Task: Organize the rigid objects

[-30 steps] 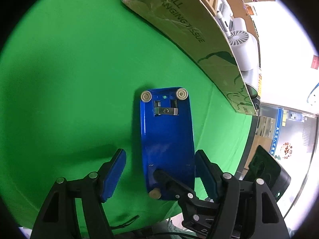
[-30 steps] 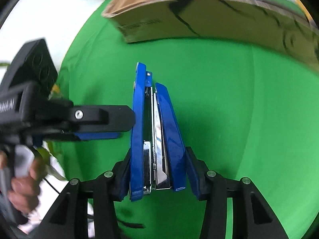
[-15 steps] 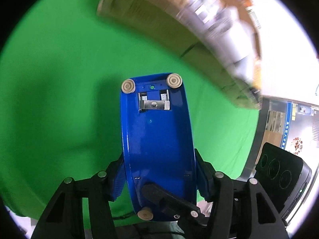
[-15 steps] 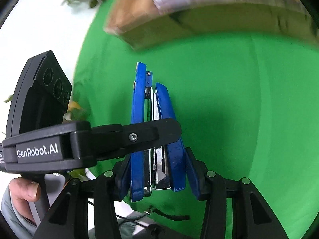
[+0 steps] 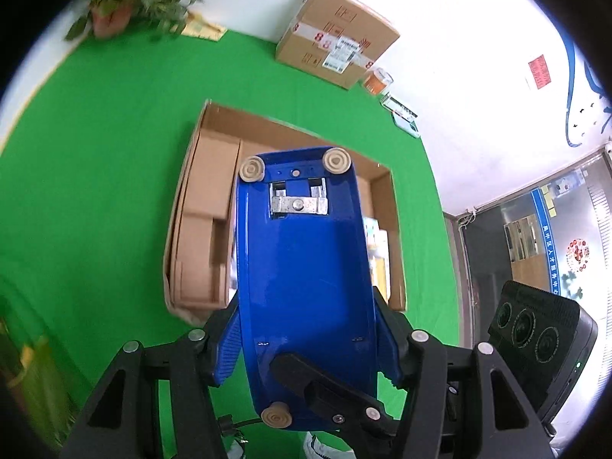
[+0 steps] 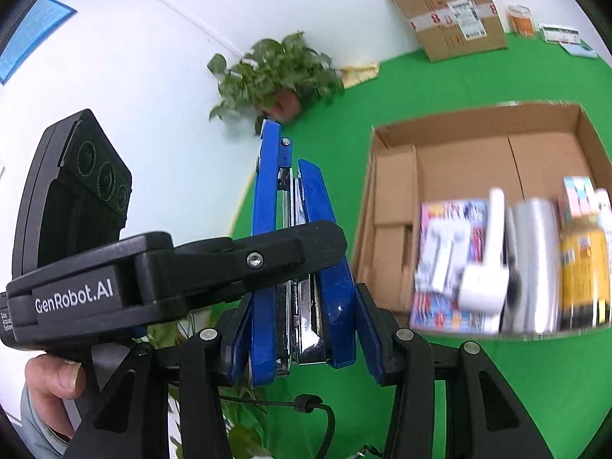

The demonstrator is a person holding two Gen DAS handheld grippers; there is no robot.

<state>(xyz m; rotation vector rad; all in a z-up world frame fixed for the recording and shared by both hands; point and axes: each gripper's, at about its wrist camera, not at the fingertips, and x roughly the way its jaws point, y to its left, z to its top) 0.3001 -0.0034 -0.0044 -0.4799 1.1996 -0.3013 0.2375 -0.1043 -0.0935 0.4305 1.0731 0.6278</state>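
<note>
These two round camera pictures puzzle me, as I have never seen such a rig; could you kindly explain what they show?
No robot arm here: a person holds hand-held tongs in each hand, each with a fisheye camera looking along its fingers. One picture is from the left tongs, the other from the right tongs. Both are shut on one large blue metal stapler, held above a green cloth-covered table. On it sits an open brown cardboard box of packaged goods, with a sealed carton and a potted plant behind.
</note>
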